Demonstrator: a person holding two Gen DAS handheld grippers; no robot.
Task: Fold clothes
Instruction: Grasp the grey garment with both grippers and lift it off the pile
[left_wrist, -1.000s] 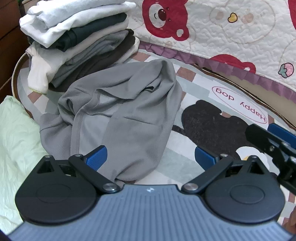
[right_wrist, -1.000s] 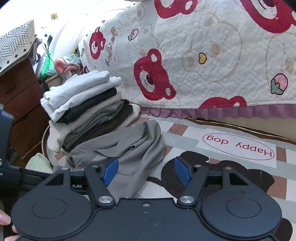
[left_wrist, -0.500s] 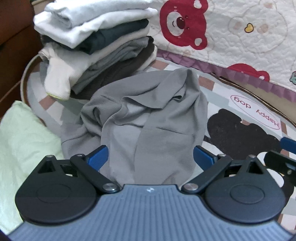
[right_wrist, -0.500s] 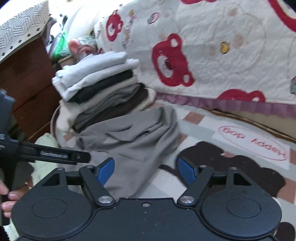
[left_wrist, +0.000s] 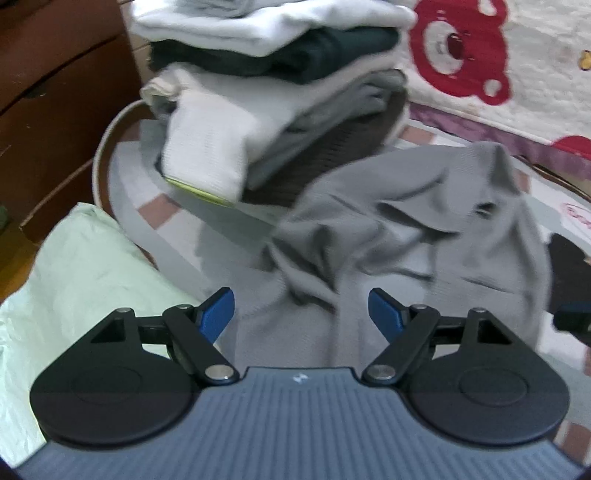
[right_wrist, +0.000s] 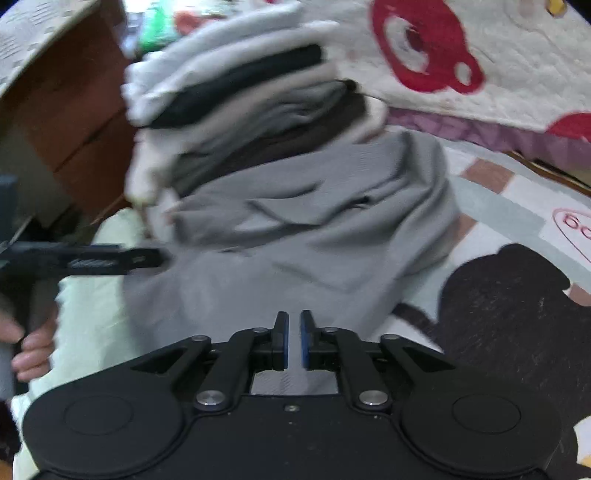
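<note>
A crumpled grey garment lies on the patterned mat, leaning against a stack of folded clothes. My left gripper is open, its blue pads spread over the garment's near left part. From the right wrist view, one left finger pokes in from the left at the garment's edge, with a hand holding that tool. My right gripper has its pads almost together at the garment's near hem, with grey cloth in the thin slit between them. The image is motion-blurred.
A pale green cushion lies at the left. A brown wooden drawer unit stands behind it. A white quilt with red bears hangs along the back. The round mat carries a black dog print at the right.
Both grippers have moved in closer to the grey garment and leftward. The right gripper, open half a second ago, has shut at the near hem. The left gripper stays open.
</note>
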